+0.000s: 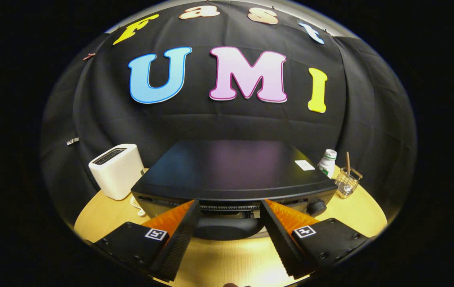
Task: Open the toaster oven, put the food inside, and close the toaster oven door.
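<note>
Black-cased, the toaster oven [233, 171] stands on the wooden table [227, 259] directly ahead of the gripper [230, 209]. Its flat top lies beyond the fingertips, and its front face sits at fingertip level. The gripper's fingers are spread wide apart and hold nothing. The door handle [229, 228], a dark rounded bar, lies in the gap between the fingers, just ahead of them; whether either finger touches it cannot be told. A round knob [316, 207] sits on the oven front beside the right finger.

A small white label [304, 165] lies on the oven top; its writing is too small to read. Each finger carries a square black-and-white marker. A white toaster [117, 170] stands left of the oven. A white bottle [327, 162] and a wire basket [347, 182] stand on its right.
</note>
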A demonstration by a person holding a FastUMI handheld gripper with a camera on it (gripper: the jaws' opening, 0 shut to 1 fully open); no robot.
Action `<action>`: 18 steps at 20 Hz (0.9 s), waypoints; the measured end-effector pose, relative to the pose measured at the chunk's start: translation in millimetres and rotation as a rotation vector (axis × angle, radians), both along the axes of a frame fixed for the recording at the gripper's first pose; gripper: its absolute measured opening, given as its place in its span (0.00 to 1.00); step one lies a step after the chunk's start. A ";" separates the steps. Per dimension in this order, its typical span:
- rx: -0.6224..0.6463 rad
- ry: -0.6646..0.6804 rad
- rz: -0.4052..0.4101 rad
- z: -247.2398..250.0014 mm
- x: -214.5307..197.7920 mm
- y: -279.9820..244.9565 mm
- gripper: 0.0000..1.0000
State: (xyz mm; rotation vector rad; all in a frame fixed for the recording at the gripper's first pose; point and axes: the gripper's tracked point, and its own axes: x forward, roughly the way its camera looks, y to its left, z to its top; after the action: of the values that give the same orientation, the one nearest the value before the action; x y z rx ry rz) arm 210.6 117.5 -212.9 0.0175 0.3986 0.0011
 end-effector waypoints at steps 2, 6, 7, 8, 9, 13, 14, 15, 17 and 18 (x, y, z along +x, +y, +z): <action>0.003 0.029 0.011 -3.8 -11.4 -1.1 0.99; -0.024 0.053 0.014 -13.6 -42.5 -2.4 0.98; -0.024 0.070 0.012 -19.1 -50.9 -2.0 0.97; -0.024 0.083 0.012 -22.5 -59.6 -1.2 0.98; -0.032 0.095 0.017 -27.2 -65.0 0.0 0.98; -0.054 0.179 0.034 -57.9 -95.7 0.7 0.99; -0.062 0.221 0.044 -70.9 -105.3 1.6 0.99; -0.070 0.272 0.066 -87.8 -116.9 2.9 0.99; -0.063 0.417 0.127 -126.9 -146.5 8.2 0.99; -0.074 0.459 0.134 -137.8 -158.9 6.5 1.00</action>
State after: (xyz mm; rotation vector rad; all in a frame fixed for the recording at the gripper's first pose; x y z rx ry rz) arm 51.7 124.1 -350.8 -0.0832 0.8580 0.1169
